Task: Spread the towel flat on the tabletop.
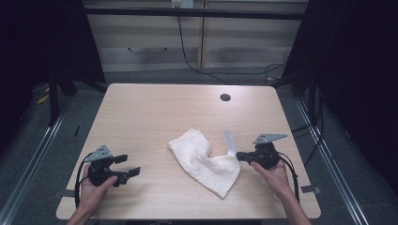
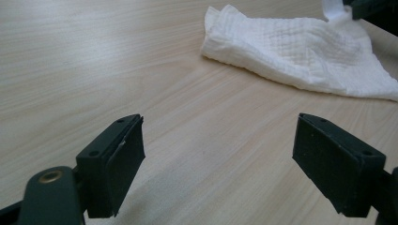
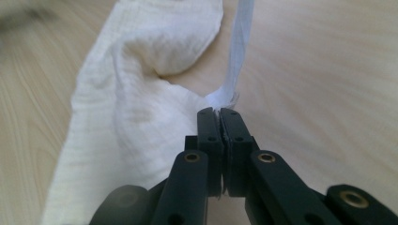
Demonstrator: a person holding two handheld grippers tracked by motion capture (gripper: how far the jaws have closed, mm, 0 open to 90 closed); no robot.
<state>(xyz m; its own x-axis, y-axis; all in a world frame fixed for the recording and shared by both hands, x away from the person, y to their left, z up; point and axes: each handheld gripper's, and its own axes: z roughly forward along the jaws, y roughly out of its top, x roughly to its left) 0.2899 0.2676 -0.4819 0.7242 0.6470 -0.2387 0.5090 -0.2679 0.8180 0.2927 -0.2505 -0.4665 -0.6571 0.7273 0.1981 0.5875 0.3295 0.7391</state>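
The left claw (image 1: 133,171) rests low at about eight o'clock on the desk (image 1: 141,108), jaws spread wide with nothing between them. In the left gripper view the white cloth (image 2: 300,56) lies well apart from it, up toward one o'clock across bare wood. The risk on this side is idleness: if the cloth has to be spread or folded, one corner alone will not keep it flat, and the far edge is likely to drag and bunch.

The cloth (image 1: 206,161) sits crumpled near the middle of the desk, running from a rounded lobe at eleven o'clock down to a point at five o'clock.

The right claw (image 1: 239,156), at about four o'clock on the desk, has its jaws pressed together. In the right gripper view they pinch only the root of the thin white tag (image 3: 239,51), where it joins the cloth's edge at twelve o'clock from the tips. That bite looks very small. A pull from here could slip the tag out of the pads or strain its stitching, and the cloth's weight may swing it round beneath the claw rather than follow evenly.
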